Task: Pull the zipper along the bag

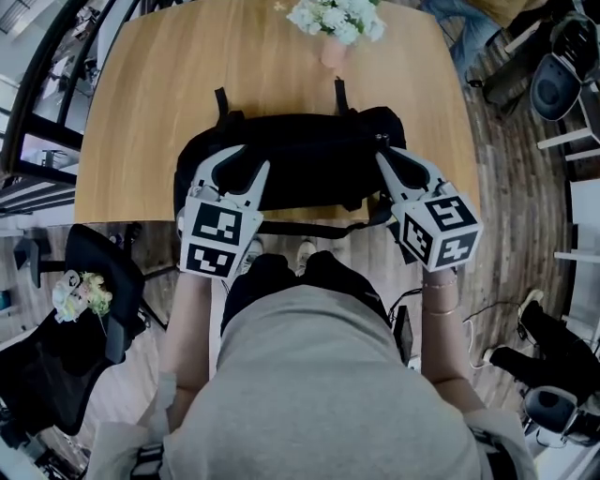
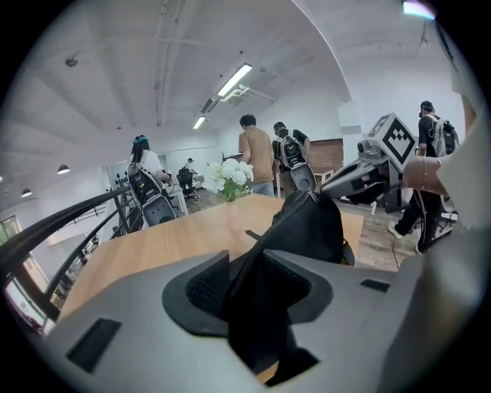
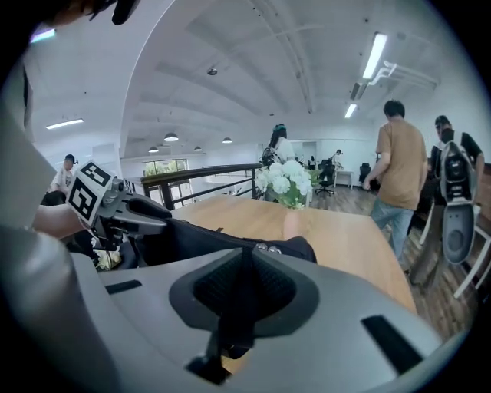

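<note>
Bag (image 2: pixel 307 226) fabric stands up between the jaws of the left claw (image 2: pixel 249 284). The jaws are partly apart, and a black fold fills most of the gap. The zipper (image 2: pixel 253 257) runs up that fold as a line of teeth toward the far end of the bag. The fabric lies against the ribbed pads, but they do not look squeezed onto it.

The jaws of the right claw (image 3: pixel 242 288) stand only a narrow way apart. A thin black strip of the bag (image 3: pixel 207 238) sits in the slit, with the pads close on either side, and it looks loose rather than pinched.

From the head view, the left claw (image 1: pixel 236 167) sits at the bag's left end and the right claw (image 1: pixel 398 161) at its right end. Both point away from the person and slightly down.

The bag (image 1: pixel 300 159) lies lengthwise along the near edge of the wooden table (image 1: pixel 187 75), right in front of the person. Two short straps poke out toward the far side, and another strap hangs along the near edge.

Beyond the bag, near the table's far edge, white flowers (image 1: pixel 337 19) stand in a pink vase (image 1: pixel 333 52).

A black office chair (image 1: pixel 84 319) stands on the floor to the person's left. In the claw views, several people stand farther back in the room.
</note>
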`<state>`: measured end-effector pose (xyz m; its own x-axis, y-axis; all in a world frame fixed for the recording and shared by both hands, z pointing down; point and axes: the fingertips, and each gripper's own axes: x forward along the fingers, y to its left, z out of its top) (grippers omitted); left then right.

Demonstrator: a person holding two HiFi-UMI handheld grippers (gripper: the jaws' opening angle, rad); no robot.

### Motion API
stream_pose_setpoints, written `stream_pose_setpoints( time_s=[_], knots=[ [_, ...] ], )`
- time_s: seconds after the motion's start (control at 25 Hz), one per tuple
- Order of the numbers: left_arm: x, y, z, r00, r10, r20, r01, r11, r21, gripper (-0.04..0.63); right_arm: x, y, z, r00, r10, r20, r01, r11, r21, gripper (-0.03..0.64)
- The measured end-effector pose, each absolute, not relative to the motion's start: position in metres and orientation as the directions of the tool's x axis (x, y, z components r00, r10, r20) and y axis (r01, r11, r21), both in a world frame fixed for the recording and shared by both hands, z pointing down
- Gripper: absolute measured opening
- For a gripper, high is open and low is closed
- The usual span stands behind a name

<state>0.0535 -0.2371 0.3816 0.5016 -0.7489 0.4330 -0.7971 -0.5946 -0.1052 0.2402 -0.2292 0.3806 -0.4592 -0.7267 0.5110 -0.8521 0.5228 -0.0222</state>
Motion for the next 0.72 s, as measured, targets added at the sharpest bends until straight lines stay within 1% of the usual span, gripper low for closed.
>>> stream_pose_setpoints(
  time_s=[0.12, 0.28, 0.36, 0.6, 0.64, 0.72],
  knots=[
    [0.049, -0.235, 0.377, 0.509, -0.756, 0.412, -0.813, -0.58, -0.059, 0.159, 0.223, -0.221, 0.372, -0.514, -0.687, 0.513, -0.811, 0.585, -0.029, 0.095],
    [0.047, -0.228, 0.365, 0.526, -0.764, 0.374, -0.83, -0.556, 0.033, 0.207, 0.2, -0.214, 0.356, -0.564, -0.664, 0.491, -0.774, 0.633, -0.032, 0.109],
    [0.046, -0.226, 0.359, 0.535, -0.768, 0.351, -0.832, -0.551, 0.065, 0.207, 0.187, -0.212, 0.352, -0.589, -0.647, 0.484, -0.754, 0.655, -0.041, 0.118],
    [0.04, -0.218, 0.348, 0.556, -0.78, 0.287, -0.83, -0.541, 0.137, 0.201, 0.151, -0.204, 0.346, -0.65, -0.599, 0.468, -0.695, 0.718, -0.046, 0.118],
    [0.04, -0.217, 0.347, 0.565, -0.776, 0.281, -0.824, -0.546, 0.153, 0.185, 0.147, -0.203, 0.346, -0.656, -0.591, 0.47, -0.686, 0.726, -0.045, 0.118],
    [0.039, -0.213, 0.343, 0.586, -0.764, 0.271, -0.81, -0.559, 0.175, 0.132, 0.14, -0.2, 0.347, -0.669, -0.57, 0.477, -0.667, 0.744, -0.045, 0.114]
  ],
)
